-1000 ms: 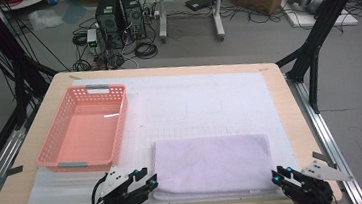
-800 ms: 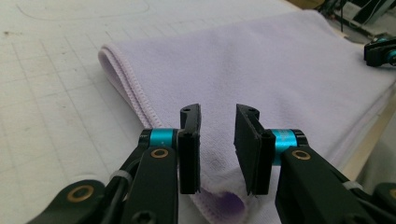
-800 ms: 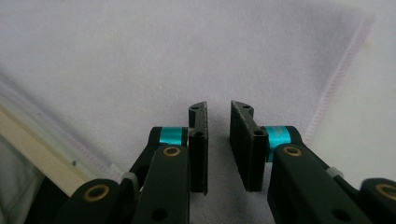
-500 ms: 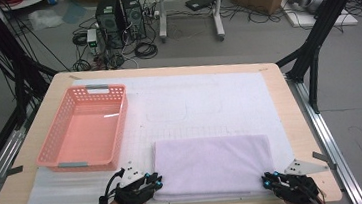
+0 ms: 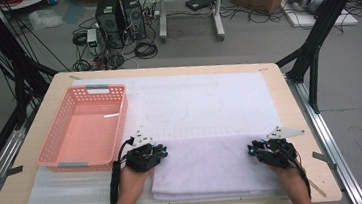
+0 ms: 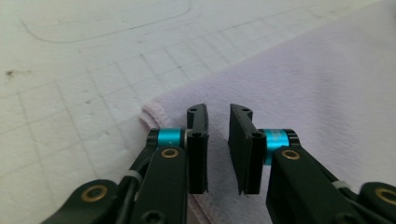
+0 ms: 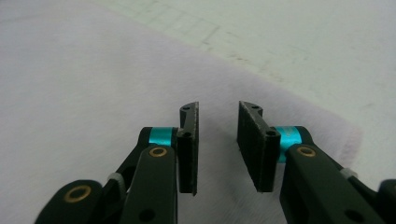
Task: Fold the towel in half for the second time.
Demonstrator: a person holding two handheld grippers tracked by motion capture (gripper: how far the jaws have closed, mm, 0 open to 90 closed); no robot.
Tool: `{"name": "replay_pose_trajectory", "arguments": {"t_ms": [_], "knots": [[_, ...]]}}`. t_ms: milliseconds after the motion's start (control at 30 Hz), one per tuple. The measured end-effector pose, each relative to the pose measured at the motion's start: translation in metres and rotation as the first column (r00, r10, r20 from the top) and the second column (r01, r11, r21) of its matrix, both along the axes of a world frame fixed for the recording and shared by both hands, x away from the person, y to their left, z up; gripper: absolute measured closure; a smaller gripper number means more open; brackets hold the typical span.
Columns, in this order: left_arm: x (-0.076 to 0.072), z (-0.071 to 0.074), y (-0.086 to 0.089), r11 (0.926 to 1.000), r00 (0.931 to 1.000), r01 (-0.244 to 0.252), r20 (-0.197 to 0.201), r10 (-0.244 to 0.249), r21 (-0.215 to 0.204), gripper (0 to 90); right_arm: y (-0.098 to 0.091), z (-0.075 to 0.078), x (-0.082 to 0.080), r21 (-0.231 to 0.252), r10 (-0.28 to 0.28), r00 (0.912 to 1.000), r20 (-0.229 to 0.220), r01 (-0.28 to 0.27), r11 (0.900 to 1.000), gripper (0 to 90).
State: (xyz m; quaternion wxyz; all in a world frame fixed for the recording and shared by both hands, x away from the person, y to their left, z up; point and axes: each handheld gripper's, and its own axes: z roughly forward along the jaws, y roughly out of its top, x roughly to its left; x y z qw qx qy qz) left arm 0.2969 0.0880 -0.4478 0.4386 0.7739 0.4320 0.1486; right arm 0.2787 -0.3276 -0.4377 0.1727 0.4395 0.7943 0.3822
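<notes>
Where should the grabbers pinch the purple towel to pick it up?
Best guess: at its two far corners. The purple towel lies flat and folded, so only its edges give something to pinch. The left gripper hangs over the far left corner, the right gripper near the far right one, fingers apart. Come down from above, one finger sliding under the hem.

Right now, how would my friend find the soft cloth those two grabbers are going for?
Find the wooden table with a white mat on it. On the mat's near half, right of the pink basket, lies the folded towel. It is pale lilac, flat and rectangular.
</notes>
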Motion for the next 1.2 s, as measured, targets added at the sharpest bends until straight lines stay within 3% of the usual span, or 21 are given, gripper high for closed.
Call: {"name": "replay_pose_trajectory", "arguments": {"t_ms": [67,167,233,333,433,467,600,667,733,833,867,933,1067,1200], "knots": [[0.001,-0.001,0.000,0.9992,0.9993,-0.037,0.005,0.037,0.017,82.4,-0.003,-0.004,0.003,-0.017,-0.019,0.9998,-0.006,0.019,0.9997,72.8],[-0.001,-0.001,0.001,0.9965,0.9972,-0.070,0.028,0.069,0.046,86.7,-0.011,-0.007,-0.002,-0.030,-0.050,0.9985,0.022,0.050,0.9983,73.6],[-0.001,0.000,0.006,0.9959,0.9959,-0.087,0.026,0.087,0.025,86.1,-0.018,-0.007,-0.006,-0.016,-0.067,0.9976,0.017,0.067,0.9976,73.2],[0.001,0.001,0.008,0.9971,0.9949,-0.076,0.067,0.075,0.003,65.9,-0.022,0.000,-0.005,0.005,-0.077,0.9970,0.005,0.077,0.9970,65.6],[0.008,-0.001,0.009,0.9947,0.9943,-0.101,0.033,0.102,-0.018,51.1,-0.026,0.007,-0.001,0.051,-0.122,0.9918,0.038,0.120,0.9915,57.4],[0.009,-0.002,0.009,0.9937,0.9939,-0.108,0.022,0.108,-0.031,48.7,-0.028,0.008,0.003,0.043,-0.136,0.9901,0.035,0.134,0.9900,54.9],[0.015,-0.005,0.010,0.9935,0.9944,-0.101,-0.038,0.099,-0.054,47.8,-0.033,0.002,0.018,-0.008,-0.162,0.9866,-0.013,0.162,0.9867,48.0],[0.017,-0.005,0.010,0.9942,0.9946,-0.093,-0.052,0.090,-0.054,47.8,-0.035,-0.004,0.022,-0.008,-0.163,0.9850,-0.058,0.163,0.9867,45.2],[0.017,-0.005,0.010,0.9938,0.9937,-0.103,-0.050,0.100,-0.044,52.4,-0.037,-0.007,0.025,0.024,-0.152,0.9852,-0.080,0.154,0.9878,48.3],[0.019,-0.004,0.009,0.9921,0.9913,-0.100,-0.094,0.092,-0.076,76.8,-0.039,-0.007,0.025,0.063,-0.103,0.9893,-0.103,0.110,0.9920,72.1],[0.019,-0.004,0.009,0.9921,0.9913,-0.100,-0.094,0.092,-0.076,78.9,-0.039,-0.006,0.026,0.081,-0.082,0.9905,-0.111,0.091,0.9926,76.5],[0.022,0.006,0.003,0.9940,0.9937,-0.101,-0.054,0.098,-0.042,79.9,-0.040,-0.003,0.030,0.081,-0.076,0.9910,-0.110,0.085,0.9931,80.0],[0.033,0.021,-0.001,0.9897,0.9919,-0.127,-0.009,0.126,-0.067,80.1,-0.040,0.002,0.039,0.063,-0.115,0.9913,-0.065,0.119,0.9909,80.4],[0.052,0.031,-0.005,0.9864,0.9896,-0.139,0.024,0.142,-0.087,79.9,-0.042,0.007,0.052,0.081,-0.184,0.9827,-0.022,0.185,0.9794,80.2]]}}
